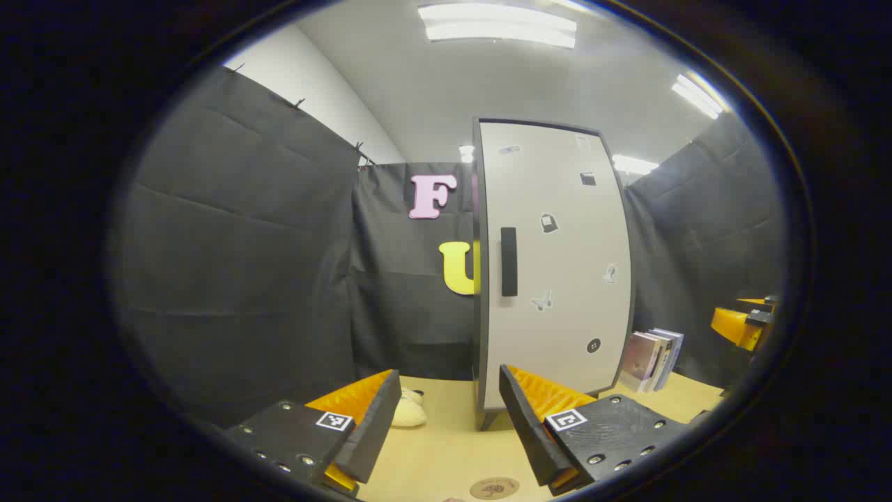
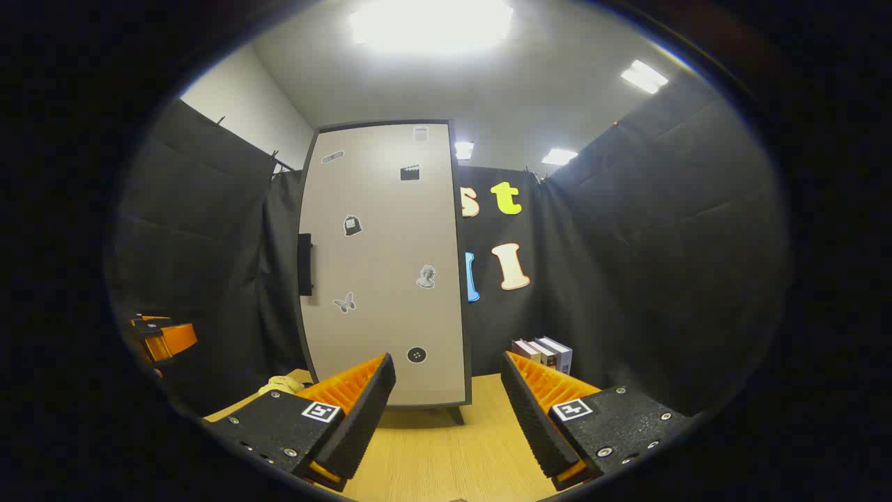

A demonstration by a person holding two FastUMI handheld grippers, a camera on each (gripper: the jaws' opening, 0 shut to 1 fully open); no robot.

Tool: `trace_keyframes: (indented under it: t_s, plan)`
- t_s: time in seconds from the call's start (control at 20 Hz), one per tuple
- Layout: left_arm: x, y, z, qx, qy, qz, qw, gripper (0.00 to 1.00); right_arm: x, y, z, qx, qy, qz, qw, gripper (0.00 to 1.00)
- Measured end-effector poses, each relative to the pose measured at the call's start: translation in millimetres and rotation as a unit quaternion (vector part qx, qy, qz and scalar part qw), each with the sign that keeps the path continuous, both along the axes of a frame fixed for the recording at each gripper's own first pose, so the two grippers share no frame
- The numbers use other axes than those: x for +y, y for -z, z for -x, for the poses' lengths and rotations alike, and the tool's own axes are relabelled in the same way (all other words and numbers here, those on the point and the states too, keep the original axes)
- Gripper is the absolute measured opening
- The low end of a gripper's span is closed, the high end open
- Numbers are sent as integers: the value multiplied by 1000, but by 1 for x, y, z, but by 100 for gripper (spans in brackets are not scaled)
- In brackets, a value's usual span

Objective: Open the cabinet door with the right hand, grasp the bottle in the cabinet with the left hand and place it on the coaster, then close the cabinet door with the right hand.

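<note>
Books (image 1: pixel 654 359) stand right of the cabinet (image 1: pixel 557 265) (both on the table (image 1: pixel 446 453)).

Both views low over table (image 1: pixel 446 453), facing closed cabinet (image 1: pixel 554 265) nearby; left from left, right from right.

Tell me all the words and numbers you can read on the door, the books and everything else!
No words or numbers can be read here.
Stickers on the door: little pictures, any print too small to read.
Books: spines too blurred to read.
Coaster: a faint design, too blurred to read.
Marker on the left gripper: a square pattern, no letters.
</note>
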State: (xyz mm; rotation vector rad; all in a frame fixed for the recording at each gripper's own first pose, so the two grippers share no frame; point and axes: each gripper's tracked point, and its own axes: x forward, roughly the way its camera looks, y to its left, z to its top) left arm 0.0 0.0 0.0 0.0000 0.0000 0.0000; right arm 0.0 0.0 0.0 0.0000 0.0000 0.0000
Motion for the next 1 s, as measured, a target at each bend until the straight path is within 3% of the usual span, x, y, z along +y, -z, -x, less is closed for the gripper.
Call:
trace_keyframes:
  t_s: [0.1,0.15,1.0]
  plan:
    - [2,0,3,0,-4,-2,1000,88,1,1,0,2,-3,3,1000,94]
    - [2,0,3,0,-6,-2,1000,84,2,1,1,2,-4,4,1000,94]
    - [4,-5,17,-13,-17,-14,1000,88,14,6,3,11,-22,-1,1000,94]
